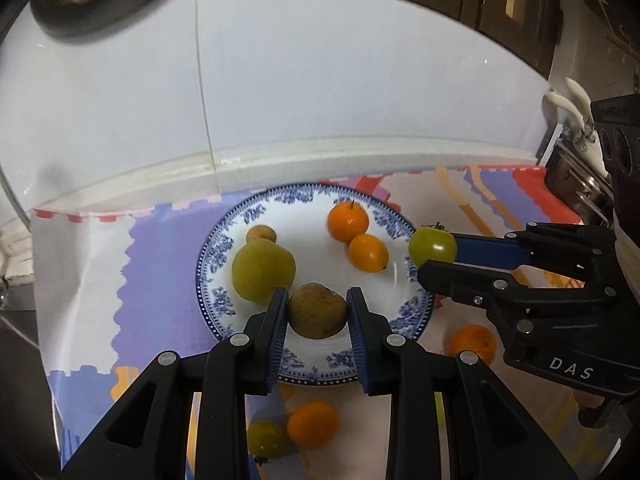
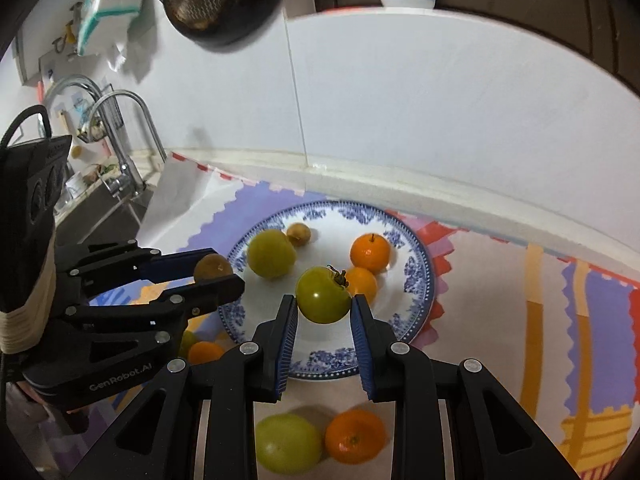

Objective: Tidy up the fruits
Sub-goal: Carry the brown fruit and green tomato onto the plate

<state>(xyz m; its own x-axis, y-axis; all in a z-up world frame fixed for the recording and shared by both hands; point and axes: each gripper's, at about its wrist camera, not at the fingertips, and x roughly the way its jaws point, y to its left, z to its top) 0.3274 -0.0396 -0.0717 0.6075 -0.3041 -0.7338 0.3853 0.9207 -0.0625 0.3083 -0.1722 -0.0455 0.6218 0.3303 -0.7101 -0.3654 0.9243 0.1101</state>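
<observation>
My left gripper (image 1: 318, 310) is shut on a brown round fruit (image 1: 317, 311), held over the near part of the blue-patterned plate (image 1: 224, 240). In the right wrist view that left gripper (image 2: 218, 270) comes in from the left with the brown fruit (image 2: 212, 267). My right gripper (image 2: 324, 306) is shut on a green tomato (image 2: 323, 295) above the plate (image 2: 416, 276). From the left wrist view the right gripper (image 1: 434, 254) holds the tomato (image 1: 433, 246) at the plate's right rim. On the plate lie a large green fruit (image 1: 262, 269), a small brown fruit (image 1: 261, 234) and two oranges (image 1: 348, 220).
Off the plate, on the patterned cloth (image 1: 160, 264), lie an orange (image 1: 313, 424), a green fruit (image 1: 266, 438) and another orange (image 1: 472, 343). A white tiled wall (image 1: 320, 80) rises behind. A sink tap (image 2: 124, 136) stands at the left.
</observation>
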